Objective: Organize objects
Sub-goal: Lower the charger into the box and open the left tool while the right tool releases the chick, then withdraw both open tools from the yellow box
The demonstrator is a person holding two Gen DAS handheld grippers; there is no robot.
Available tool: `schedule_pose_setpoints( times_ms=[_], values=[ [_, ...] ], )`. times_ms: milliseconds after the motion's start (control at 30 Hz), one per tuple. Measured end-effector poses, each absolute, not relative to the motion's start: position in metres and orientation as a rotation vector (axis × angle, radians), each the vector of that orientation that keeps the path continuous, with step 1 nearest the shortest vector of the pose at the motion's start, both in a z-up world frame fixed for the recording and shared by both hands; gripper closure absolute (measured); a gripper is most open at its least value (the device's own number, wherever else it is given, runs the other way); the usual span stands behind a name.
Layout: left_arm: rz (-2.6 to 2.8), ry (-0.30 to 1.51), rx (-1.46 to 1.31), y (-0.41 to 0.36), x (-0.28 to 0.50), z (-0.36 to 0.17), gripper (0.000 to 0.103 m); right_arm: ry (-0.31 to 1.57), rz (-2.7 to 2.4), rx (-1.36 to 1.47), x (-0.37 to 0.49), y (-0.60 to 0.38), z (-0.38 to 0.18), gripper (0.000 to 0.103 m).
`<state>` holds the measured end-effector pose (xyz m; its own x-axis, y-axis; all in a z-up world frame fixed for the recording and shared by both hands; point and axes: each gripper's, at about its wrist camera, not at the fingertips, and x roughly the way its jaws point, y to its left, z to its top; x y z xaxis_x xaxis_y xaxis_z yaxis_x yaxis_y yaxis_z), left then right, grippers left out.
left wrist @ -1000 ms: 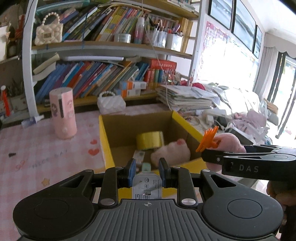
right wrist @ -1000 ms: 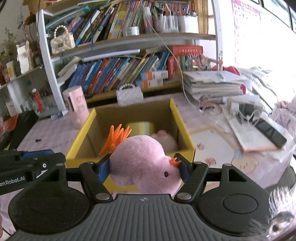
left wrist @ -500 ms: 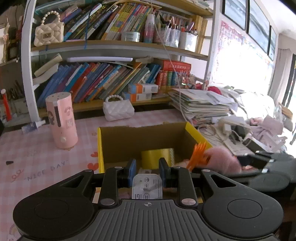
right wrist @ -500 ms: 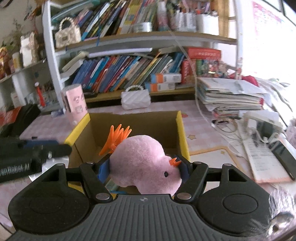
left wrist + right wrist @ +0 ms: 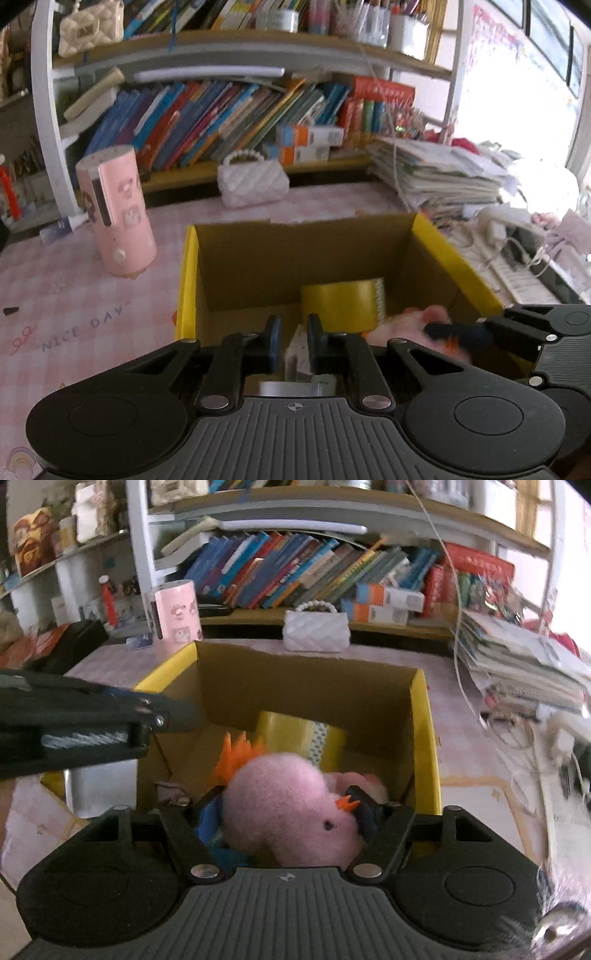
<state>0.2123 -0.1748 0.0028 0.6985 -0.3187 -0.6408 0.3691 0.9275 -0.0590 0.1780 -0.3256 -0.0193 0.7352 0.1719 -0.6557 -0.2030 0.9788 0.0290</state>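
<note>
R gripper [image 5: 291, 812] is clamped on a fluffy pink plush bird w/ orange crest & beak [image 5: 284, 805], fingers pressing both its sides; bird sits low inside the open yellow-rimmed cardboard box [image 5: 424, 738], over the box's near half. L gripper [image 5: 291, 343] is closed on a small white flat card-like item [image 5: 297, 354], edge-on, blurred so type unclear; it hangs over the box's [image 5: 186, 280] near edge, L of the bird.

In the box: yellow tape roll [image 5: 299, 734] toward the far wall, a 2nd pink soft toy [image 5: 365, 781] touching the bird's R side. L gripper body crosses the box's L rim in the R wrist view.

Beyond the box: pink cylinder w/ cartoon stickers [image 5: 116, 210] at far L, white quilted purse w/ pearl handle [image 5: 253, 182] behind, paper stack [image 5: 443, 173] far R. Box's L half of floor shows bare cardboard.
</note>
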Motion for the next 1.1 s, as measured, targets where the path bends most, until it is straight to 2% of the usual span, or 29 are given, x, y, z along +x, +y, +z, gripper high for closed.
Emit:
schedule_pose_setpoints(
  times_ms=[100,333,433,500,600,667,733,1033,1100],
  values=[
    [-0.378,0.719,0.078,-0.177,0.213,-0.003,0.090,0.769,0.238,-0.022,0.187,-0.325,-0.026,0.055],
    [-0.363,0.744,0.081,-0.178,0.208,-0.007,0.089,0.780,0.257,-0.010,0.191,-0.327,-0.032,0.056],
    [-0.342,0.726,0.080,-0.176,0.200,-0.003,0.085,0.781,0.260,0.002,0.191,-0.327,-0.034,0.056],
    [-0.330,0.709,0.080,-0.175,0.193,0.002,0.080,0.779,0.262,0.010,0.191,-0.328,-0.035,0.056],
    [-0.307,0.657,0.071,-0.170,0.180,0.013,0.066,0.776,0.258,0.022,0.190,-0.329,-0.035,0.056],
    [-0.281,0.620,0.064,-0.166,0.170,0.020,0.048,0.774,0.248,0.039,0.188,-0.329,-0.034,0.055],
    [-0.254,0.577,0.050,-0.159,0.159,0.028,0.042,0.764,0.234,0.051,0.183,-0.329,-0.031,0.055],
    [-0.169,0.504,0.013,-0.123,0.117,0.044,0.031,0.633,0.163,0.074,0.142,-0.319,-0.001,0.054],
    [-0.141,0.497,0.010,-0.113,0.105,0.045,0.026,0.607,0.123,0.079,0.130,-0.313,0.007,0.047]
  ],
)
